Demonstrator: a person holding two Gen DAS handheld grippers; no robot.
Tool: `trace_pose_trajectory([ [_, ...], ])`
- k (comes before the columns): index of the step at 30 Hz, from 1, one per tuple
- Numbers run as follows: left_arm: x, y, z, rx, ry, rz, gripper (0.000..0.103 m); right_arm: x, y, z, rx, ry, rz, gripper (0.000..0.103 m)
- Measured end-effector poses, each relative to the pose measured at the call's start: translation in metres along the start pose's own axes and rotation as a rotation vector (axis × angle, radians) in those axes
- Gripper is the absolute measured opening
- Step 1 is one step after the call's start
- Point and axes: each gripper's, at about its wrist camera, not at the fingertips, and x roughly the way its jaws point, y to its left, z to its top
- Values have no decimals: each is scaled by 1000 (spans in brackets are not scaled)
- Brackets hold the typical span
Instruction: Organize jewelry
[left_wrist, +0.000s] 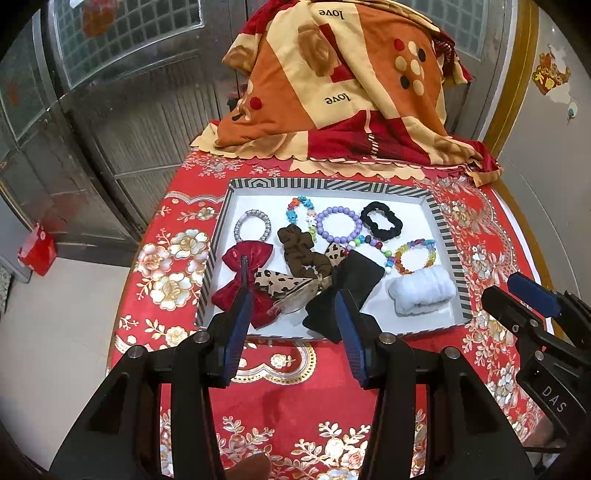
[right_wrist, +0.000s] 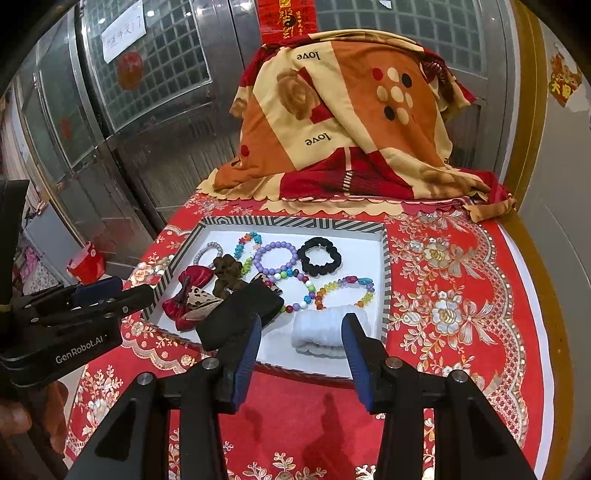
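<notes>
A white tray with a striped rim (left_wrist: 441, 225) (right_wrist: 386, 258) sits on the red floral tablecloth. It holds a red bow (left_wrist: 236, 280) (right_wrist: 192, 291), a black bow (left_wrist: 354, 284) (right_wrist: 240, 314), a leopard bow (left_wrist: 277, 284), a brown scrunchie (left_wrist: 299, 247), a purple bead bracelet (left_wrist: 338, 225) (right_wrist: 277, 254), a black scrunchie (left_wrist: 380, 221) (right_wrist: 317, 256), a rainbow bracelet (left_wrist: 415, 254) (right_wrist: 347, 291), a clear ring (left_wrist: 253, 225) and a white scrunchie (left_wrist: 421, 291) (right_wrist: 321, 328). My left gripper (left_wrist: 295, 295) is open and empty over the tray's near edge. My right gripper (right_wrist: 301, 325) is open and empty just before the white scrunchie.
A patterned orange and red cloth (left_wrist: 343, 81) (right_wrist: 343, 118) covers a tall thing behind the tray. Metal doors (left_wrist: 110, 110) stand to the left. A red bag (left_wrist: 37, 251) sits on the floor. The table's right edge (right_wrist: 535, 314) curves away.
</notes>
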Motion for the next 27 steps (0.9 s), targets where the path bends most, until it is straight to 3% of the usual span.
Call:
trace_pose_trajectory([
  [27, 2, 5, -1, -6, 6, 4, 46, 6, -1, -1, -6, 27, 15, 44],
])
